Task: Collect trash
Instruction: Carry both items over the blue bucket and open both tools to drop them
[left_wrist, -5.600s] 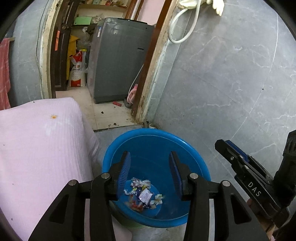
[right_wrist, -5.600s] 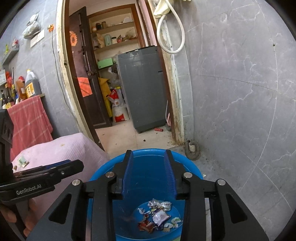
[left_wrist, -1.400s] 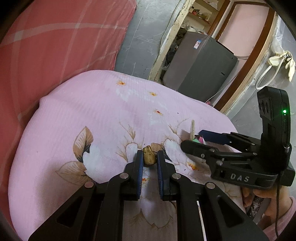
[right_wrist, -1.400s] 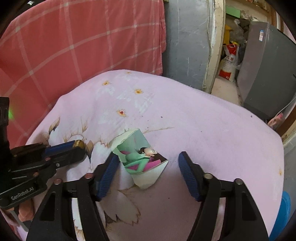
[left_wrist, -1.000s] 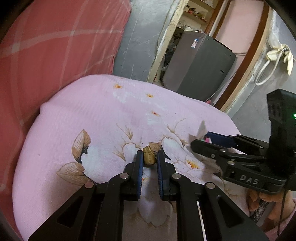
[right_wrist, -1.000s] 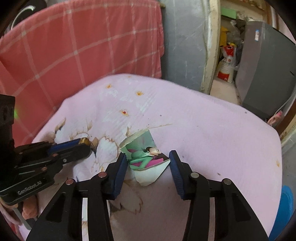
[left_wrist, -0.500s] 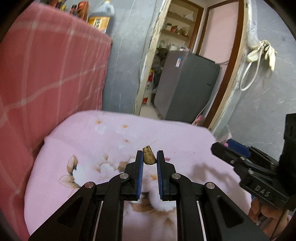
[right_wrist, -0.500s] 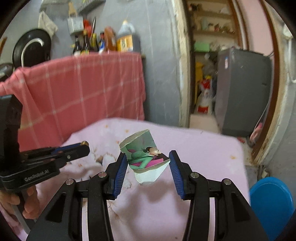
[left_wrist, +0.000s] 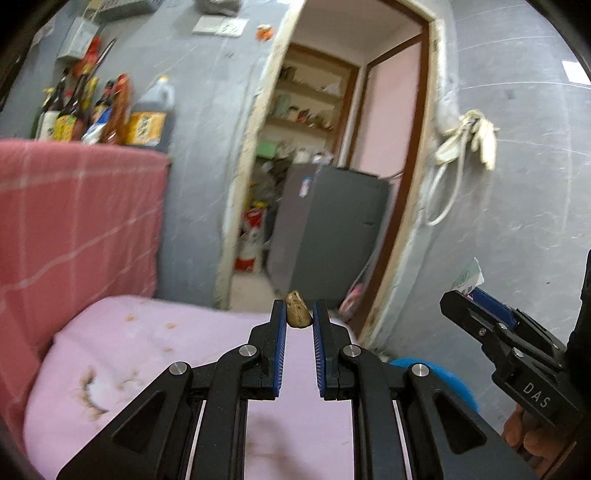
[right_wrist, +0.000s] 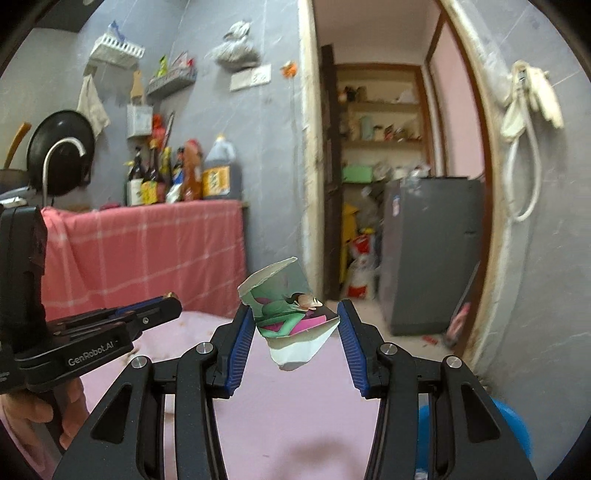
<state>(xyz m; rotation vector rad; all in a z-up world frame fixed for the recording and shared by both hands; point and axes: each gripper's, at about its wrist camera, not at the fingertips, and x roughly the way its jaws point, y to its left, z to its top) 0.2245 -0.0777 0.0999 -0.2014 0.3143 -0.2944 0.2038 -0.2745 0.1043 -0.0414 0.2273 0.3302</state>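
While both hands hold their tools up above the pink flowered cloth (right_wrist: 295, 417), the left gripper (left_wrist: 299, 317) has its blue pads nearly together, pinching a small tan crumb of trash (left_wrist: 296, 309) at the very tips. The right gripper (right_wrist: 295, 328) stands wider, its pads clamped on a torn, curled paper wrapper printed in green and pink (right_wrist: 291, 317). Beyond, a blue plastic basin (right_wrist: 517, 424) sits low by the grey wall.
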